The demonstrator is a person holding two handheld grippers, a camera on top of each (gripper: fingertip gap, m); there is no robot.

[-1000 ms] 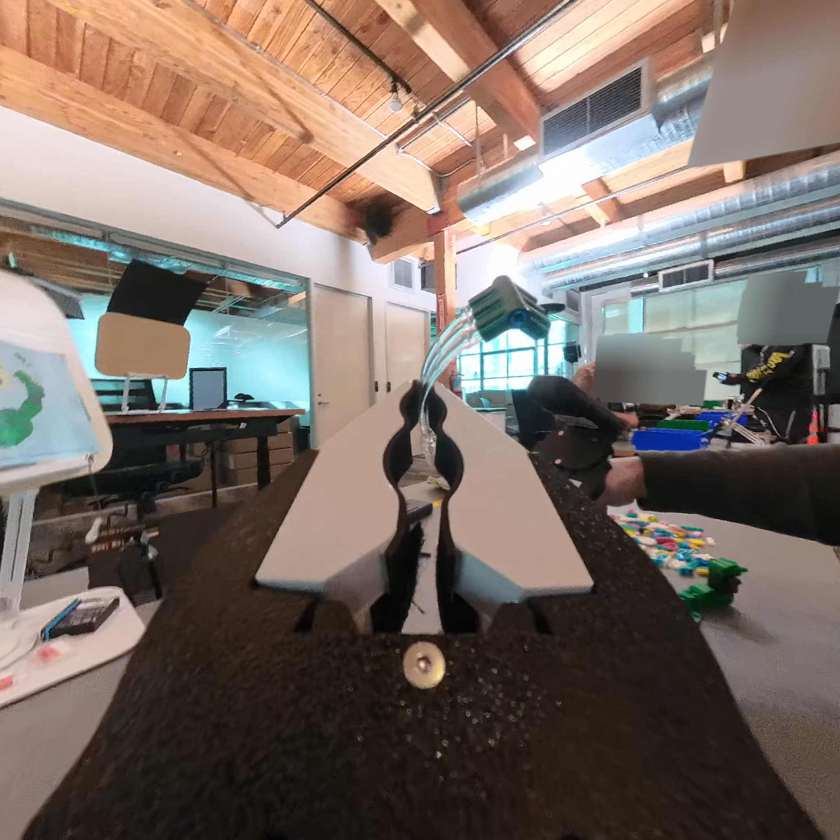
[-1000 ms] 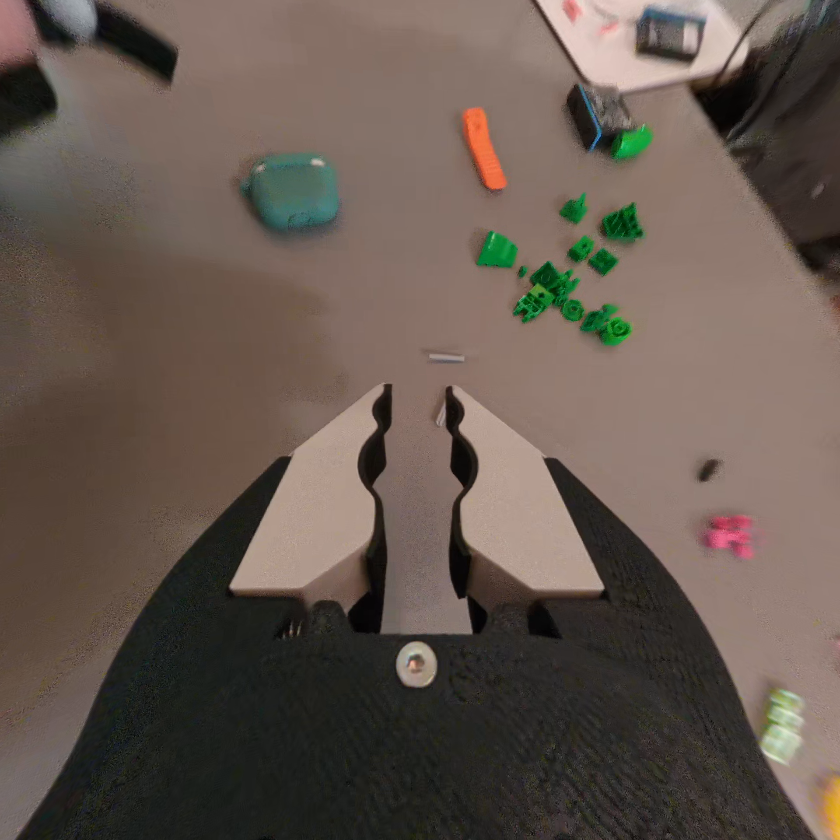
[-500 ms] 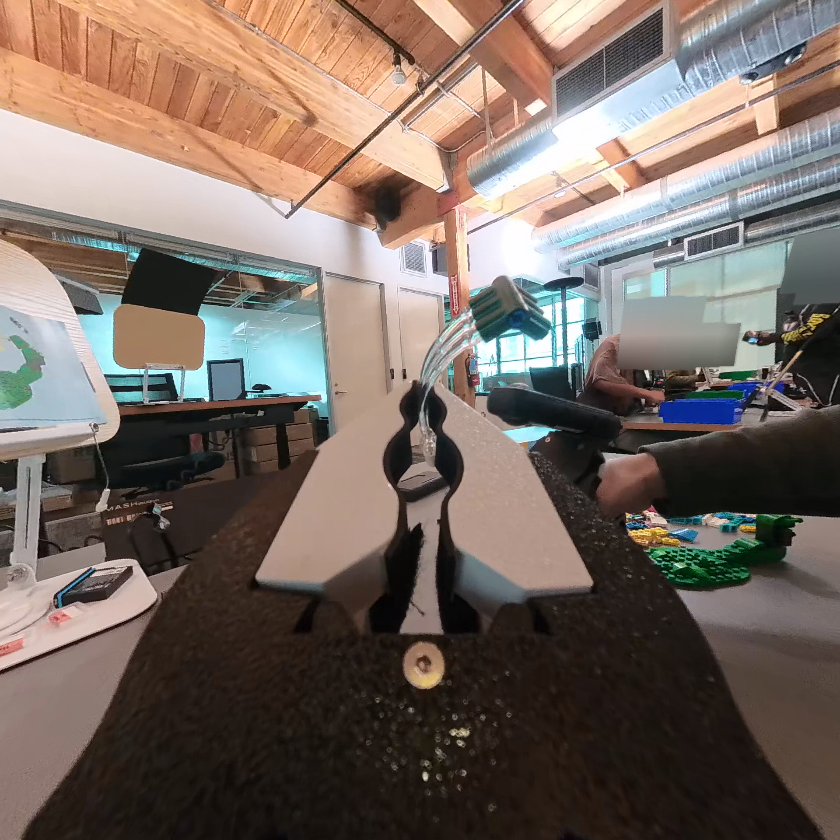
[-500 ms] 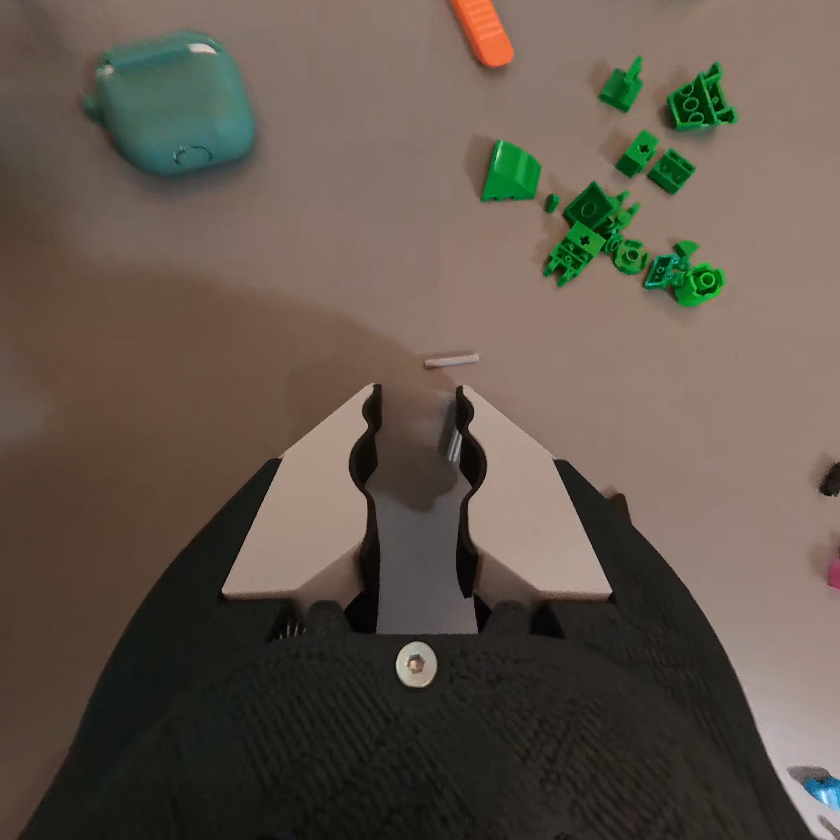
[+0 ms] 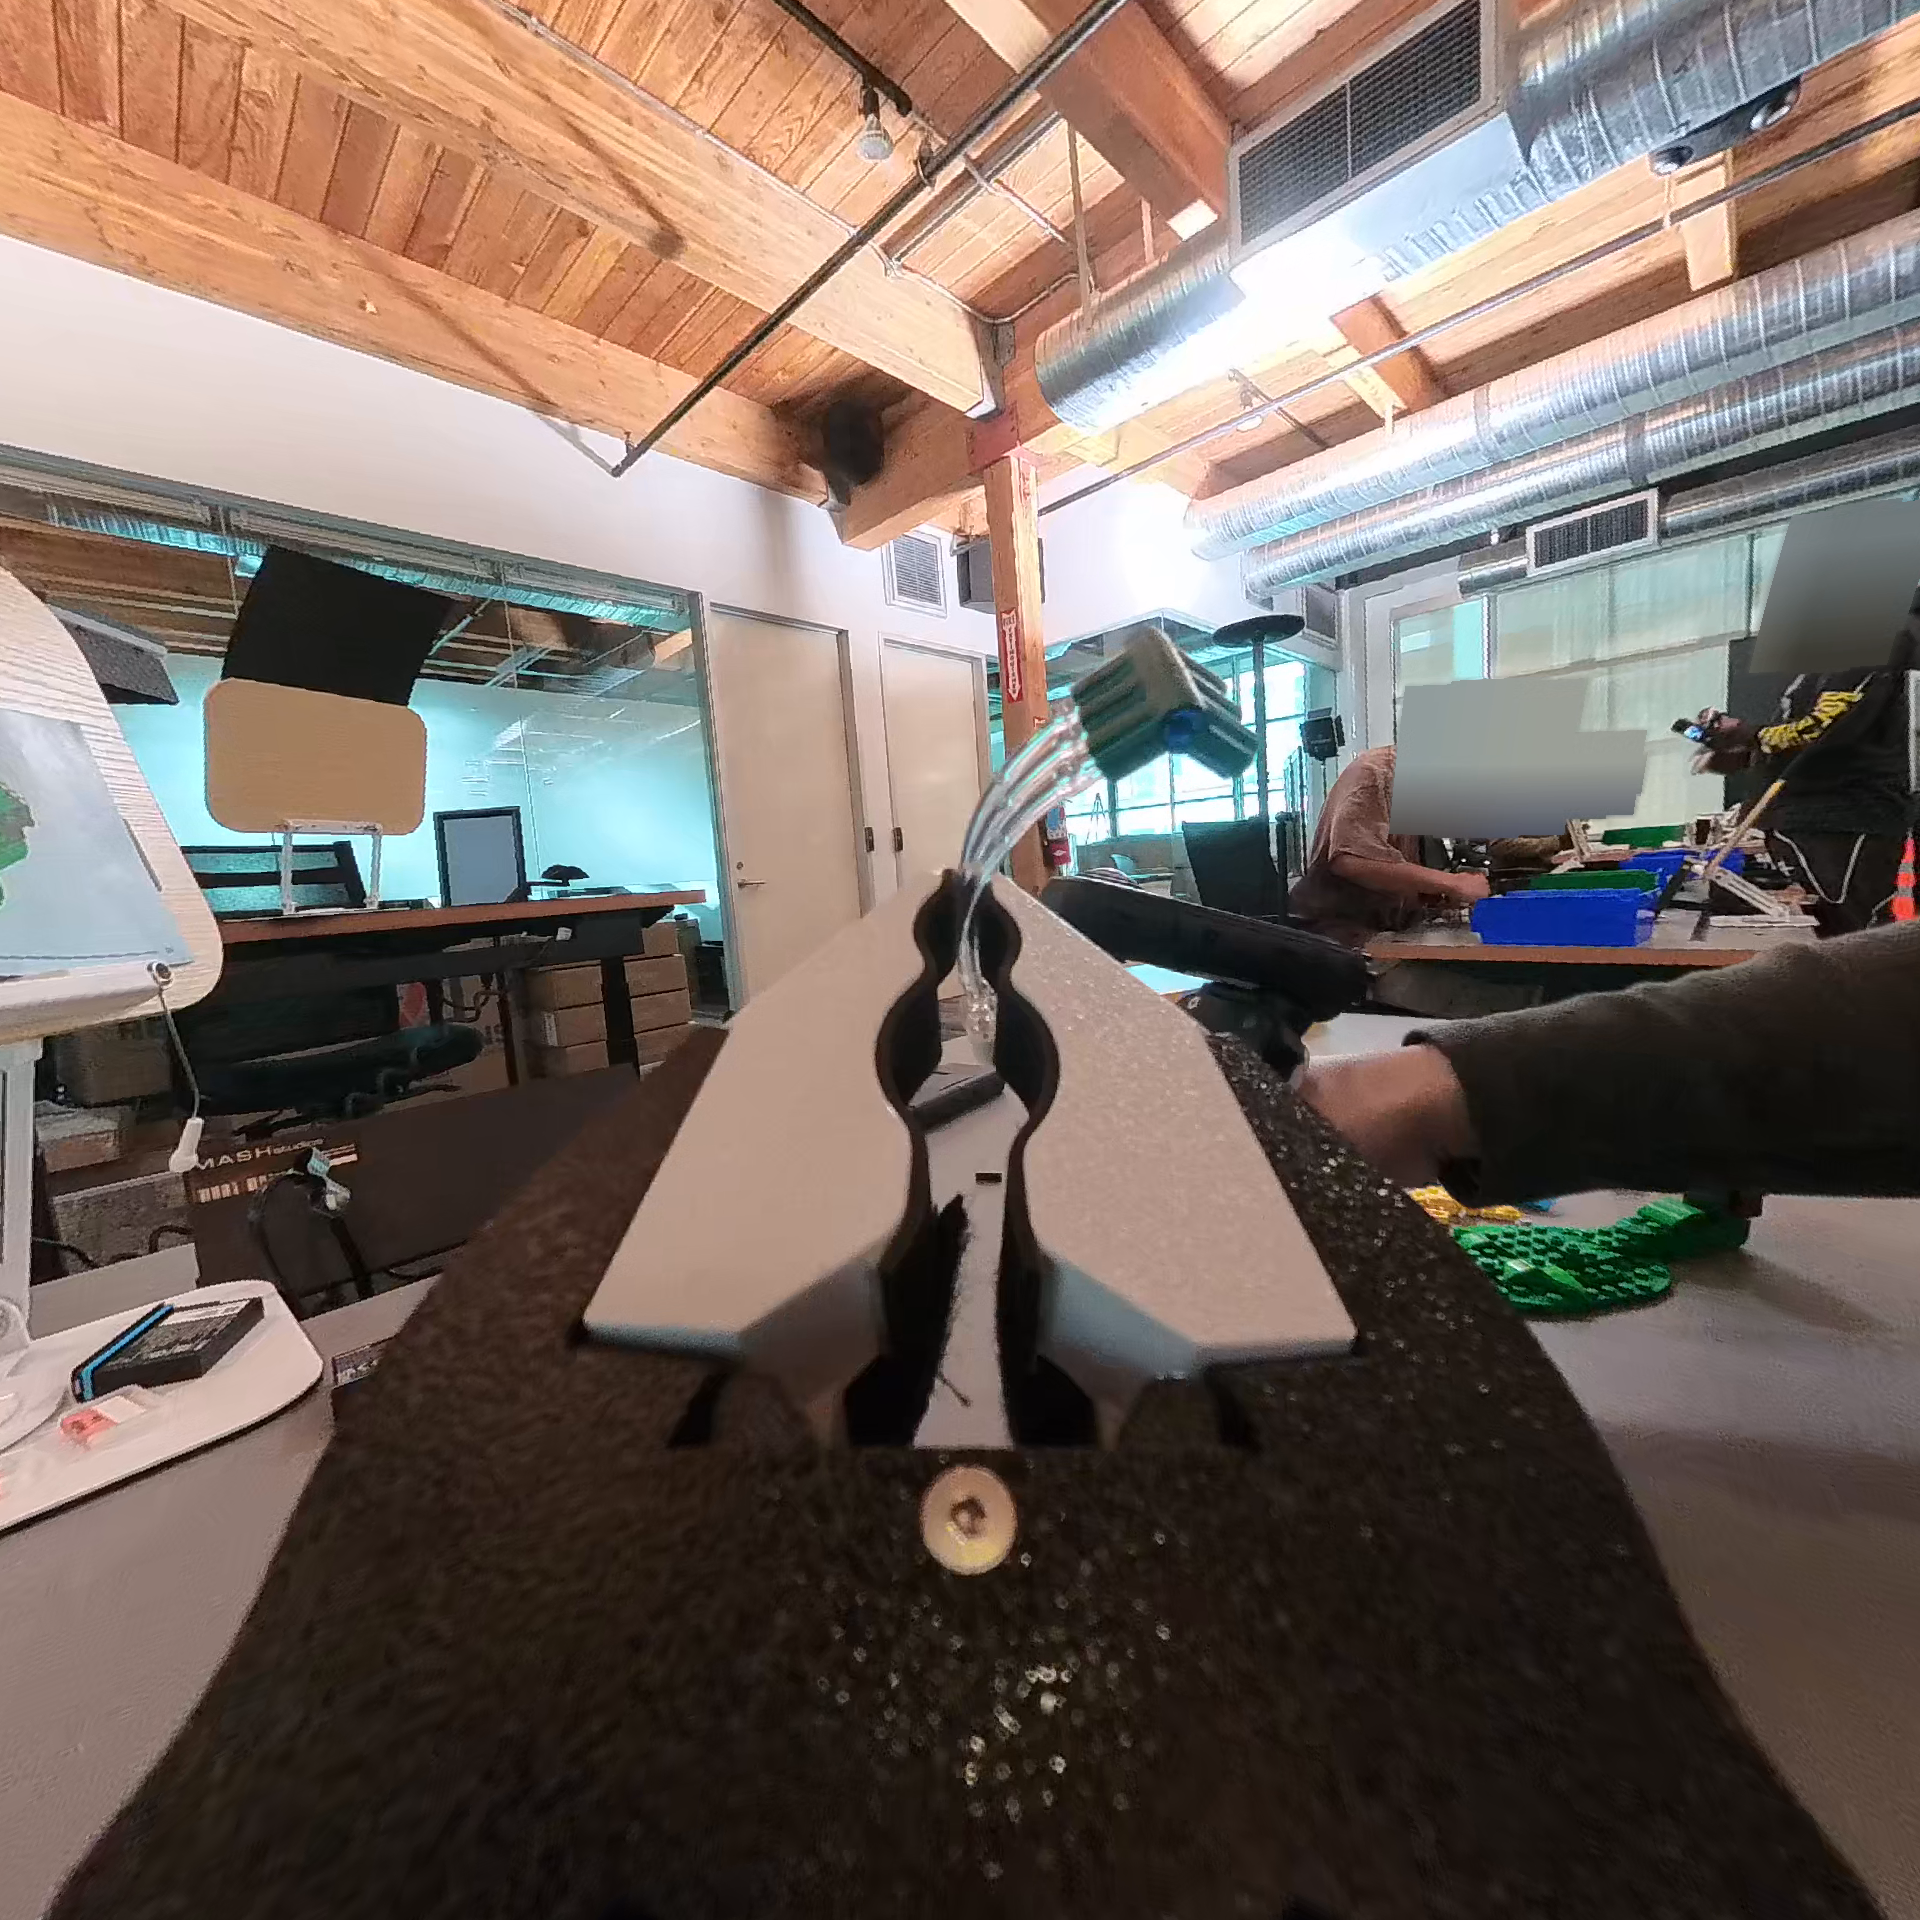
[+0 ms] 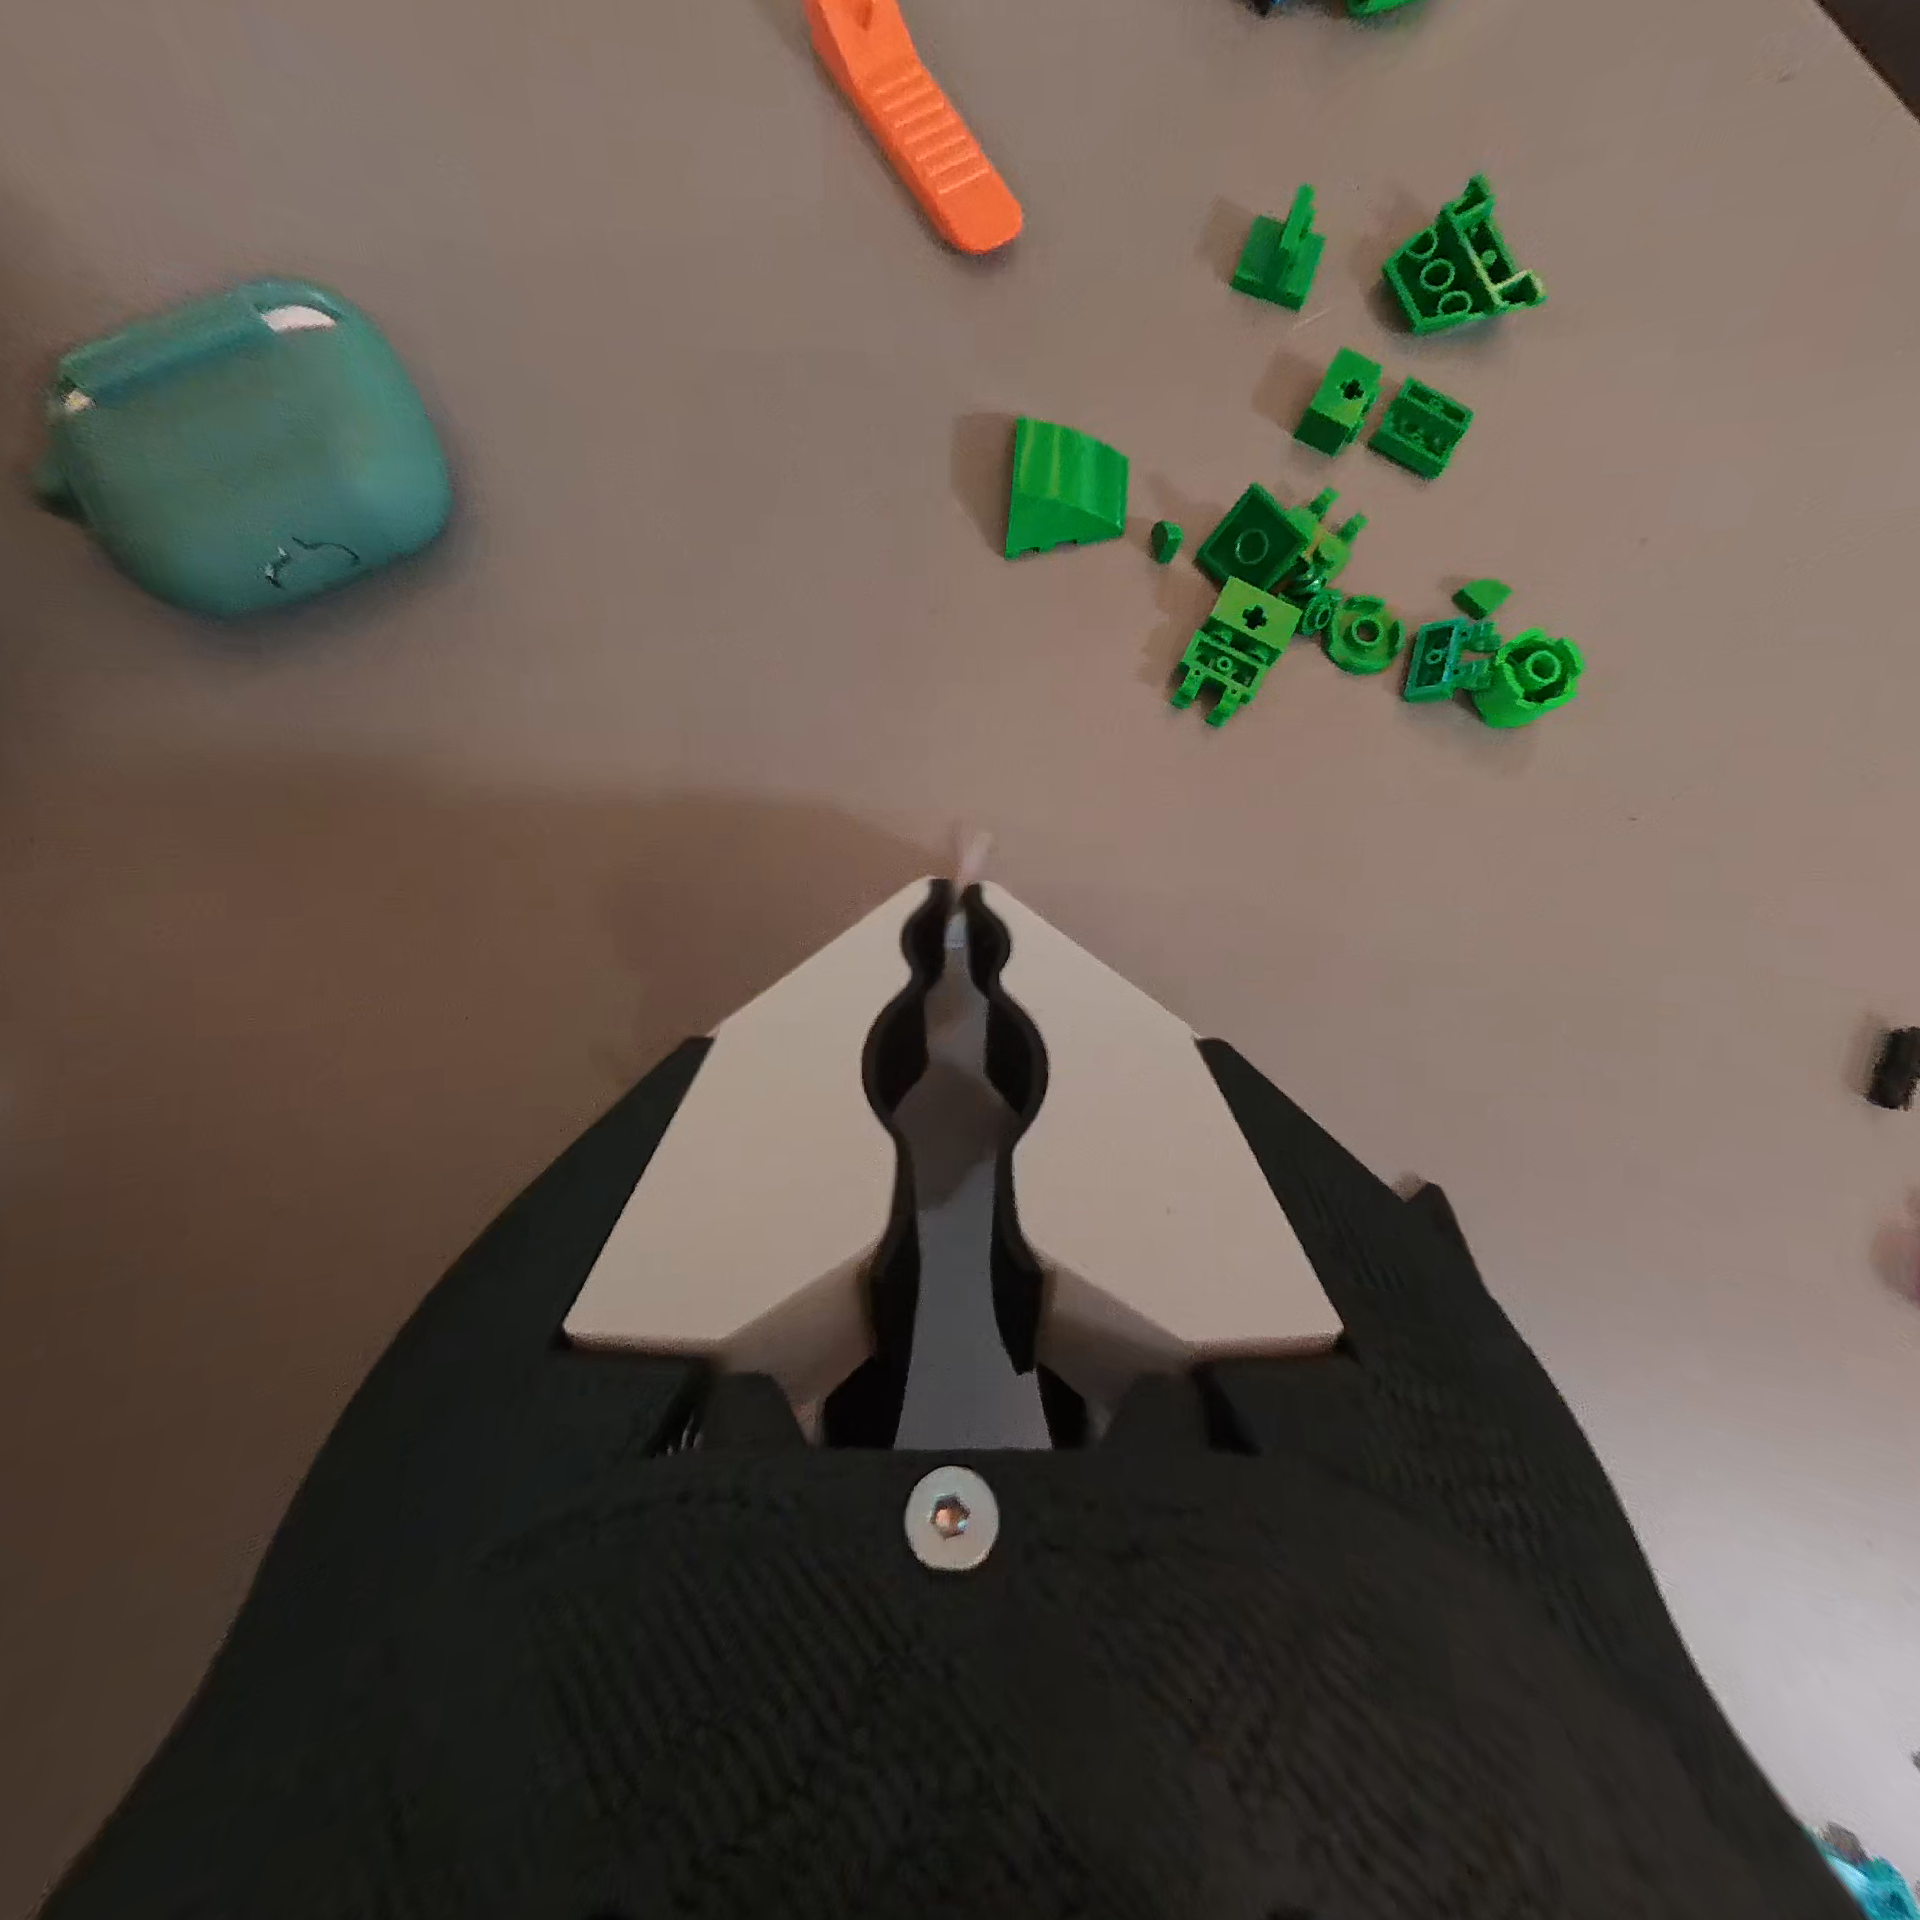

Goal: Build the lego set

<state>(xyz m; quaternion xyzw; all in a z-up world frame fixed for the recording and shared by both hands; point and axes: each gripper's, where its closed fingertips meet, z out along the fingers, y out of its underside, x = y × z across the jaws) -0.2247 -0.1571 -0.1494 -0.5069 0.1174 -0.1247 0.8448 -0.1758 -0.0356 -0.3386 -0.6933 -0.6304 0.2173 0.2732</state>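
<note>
My left gripper (image 5: pixel 964 940) is raised off the table, jaws pinched on a bundle of clear curved stems (image 5: pixel 1003 831) with a dark green block (image 5: pixel 1143 701) on top. That is 1 small sub-assembly, held in the air.

My right gripper (image 6: pixel 951 896) points down at the table (image 6: pixel 623 727), jaws nearly pressed together. A thin pale sliver (image 6: pixel 971 854) sticks out at the tips; probably a small rod pinched there, but it's blurred, so I won't swear to it.

Loose green pieces (image 6: pixel 1351 520) lie scattered ahead and right of the right gripper, not touching it. Orange separator (image 6: pixel 914 125) sits beyond them, teal case (image 6: pixel 249 447) well to the left.

In the left view a green baseplate build (image 5: pixel 1569 1262) sits on the table to the right, near the sleeve (image 5: pixel 1683 1070) of the arm holding the other gripper. More mixed pieces behind it.

Progress, my read: early to mid. Base is partly built, 1 sub-assembly in hand, well over 10 green parts unplaced. Left to do: fit the pinched part, mount the stem piece, place the loose greens.
</note>
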